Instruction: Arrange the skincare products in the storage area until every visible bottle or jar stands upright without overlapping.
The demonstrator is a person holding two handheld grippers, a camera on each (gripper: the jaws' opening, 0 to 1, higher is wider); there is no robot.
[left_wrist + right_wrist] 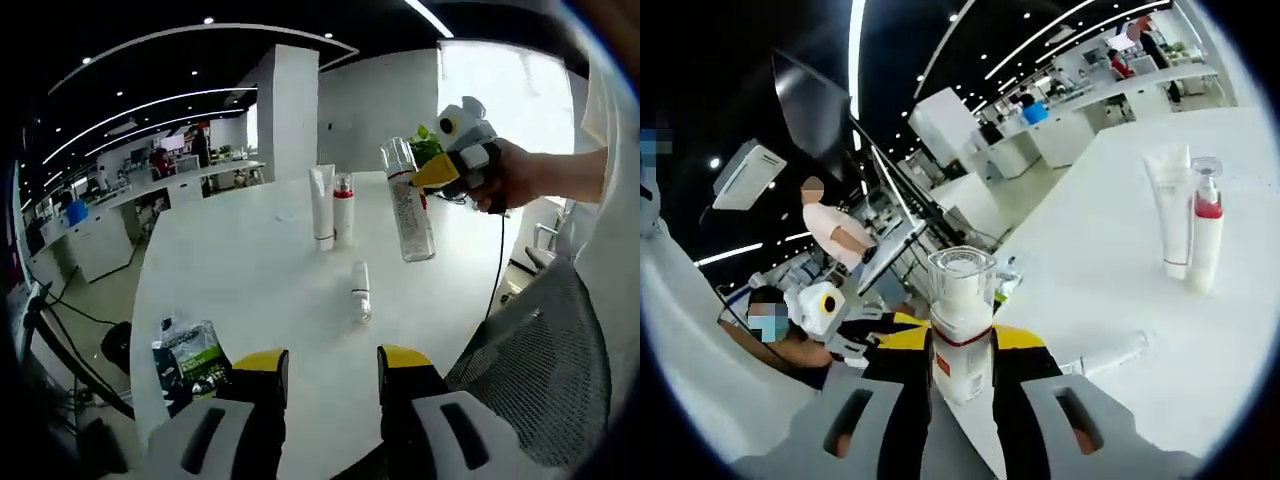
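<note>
Yellow-tipped jaws of the left gripper [333, 365] stand apart with nothing between them, low over the near edge of the white, smooth, rounded tabletop [250, 270]; beside them, at that edge, lies a crinkled green-and-black sachet [188, 362]; past the jaws a small clear bottle [360, 291] lies on its side, one in number; beyond the lying bottle stand two upright items, touching or nearly so: a white squeeze tube [322, 207] on its cap and a slim pump bottle with a red collar [343, 207]; to the right of the tube, a hand [522, 176] holds the right gripper [425, 172] raised above the tabletop, its jaws clamped on a tall clear cylindrical bottle [408, 200] with a red band, tilted slightly; in the right gripper view that clear bottle [961, 325] sits between yellow jaws, transparent cap upward; a grey mesh chair back [535, 370] stands right of the tabletop.
</note>
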